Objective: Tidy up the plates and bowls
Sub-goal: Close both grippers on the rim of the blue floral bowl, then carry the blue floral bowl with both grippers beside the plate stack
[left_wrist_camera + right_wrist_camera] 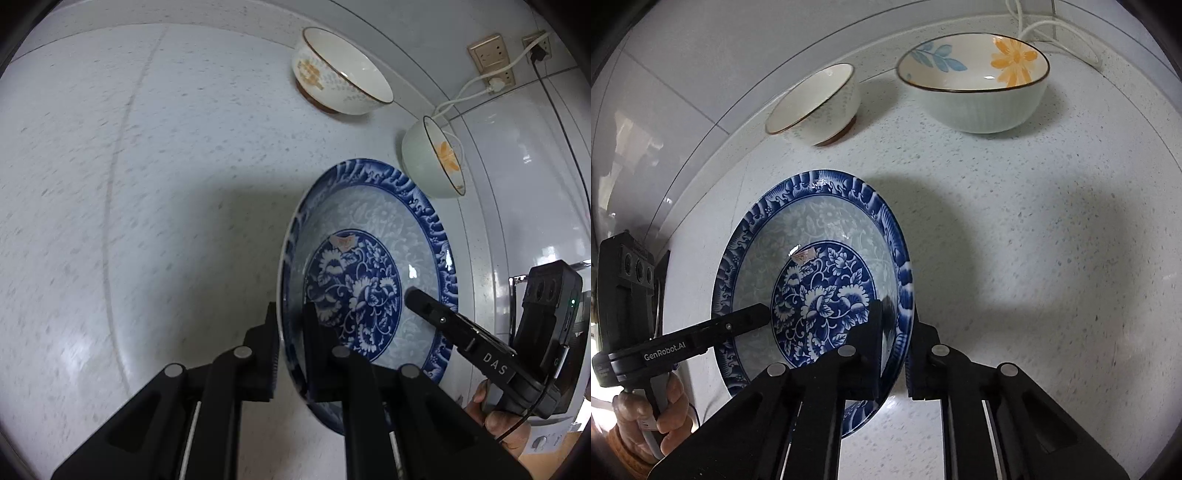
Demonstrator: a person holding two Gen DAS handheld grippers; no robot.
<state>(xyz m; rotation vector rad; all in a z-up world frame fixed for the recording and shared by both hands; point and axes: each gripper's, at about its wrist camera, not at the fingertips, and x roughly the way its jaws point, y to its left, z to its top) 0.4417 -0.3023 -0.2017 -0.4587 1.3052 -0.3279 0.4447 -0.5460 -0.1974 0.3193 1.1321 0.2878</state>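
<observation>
Wall sockets (491, 61) only in left wrist view.

Glossy glazed ceramic blue-and-white plate (827, 258), glossy glazed flower bowl (975, 88) and pale patterned bowl (816, 107) with unglazed-looking brown foot, speckled smooth stone-like countertop (1034, 240), shiny wall tiles (665, 110), matt black plastic grippers

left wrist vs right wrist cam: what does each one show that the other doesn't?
Left wrist only: beige wall sockets with a plugged white cable, and a black cable running down the tiled wall.

Right wrist only: the blue leaf sprig painted inside the pale green ribbed bowl.

Both: the blue-and-white floral plate, each gripper, left gripper and right gripper, clamped on opposite rims; the white bowl with brown foot; the speckled white countertop.
</observation>
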